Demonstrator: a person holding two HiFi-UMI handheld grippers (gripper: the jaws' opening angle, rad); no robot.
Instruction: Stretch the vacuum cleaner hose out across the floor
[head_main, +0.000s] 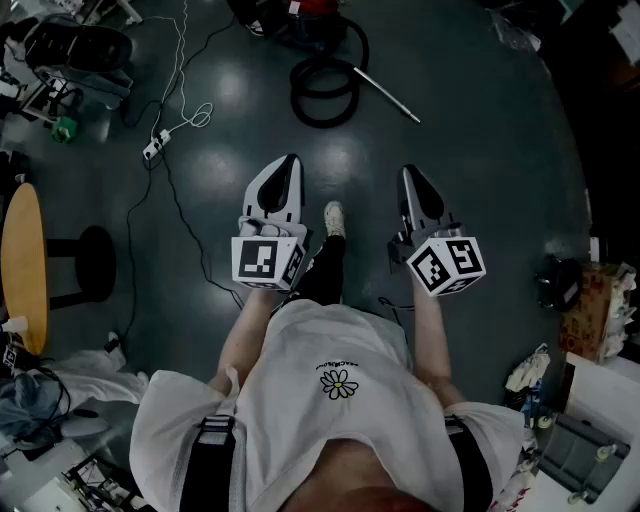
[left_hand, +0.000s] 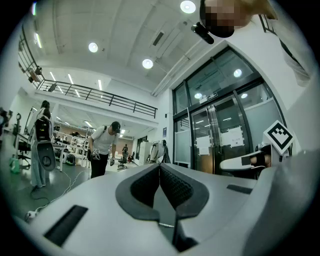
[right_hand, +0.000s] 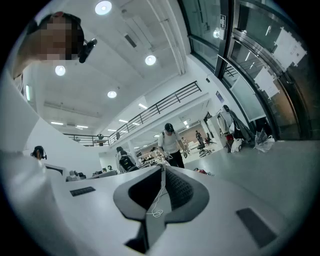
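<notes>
Vacuum cleaner hose (head_main: 325, 92): black, lying coiled in a loop on the dark floor (head_main: 480, 150) at top centre of the head view, just below the red vacuum cleaner body (head_main: 315, 10). Its silver wand (head_main: 385, 95) runs diagonally, free end toward lower right. Bare floor lies between coil and grippers and widely to the right. White cable with power strip (head_main: 152, 150) and a round wooden table (head_main: 22, 265) bound the left; boxes (head_main: 590, 310) stand at the right edge. Left gripper (head_main: 290, 160) (left_hand: 160, 165): jaws closed tip to tip, nothing held, pointing forward toward the coil, well apart from it. Right gripper (head_main: 410, 172) (right_hand: 162, 167): likewise closed and empty.
</notes>
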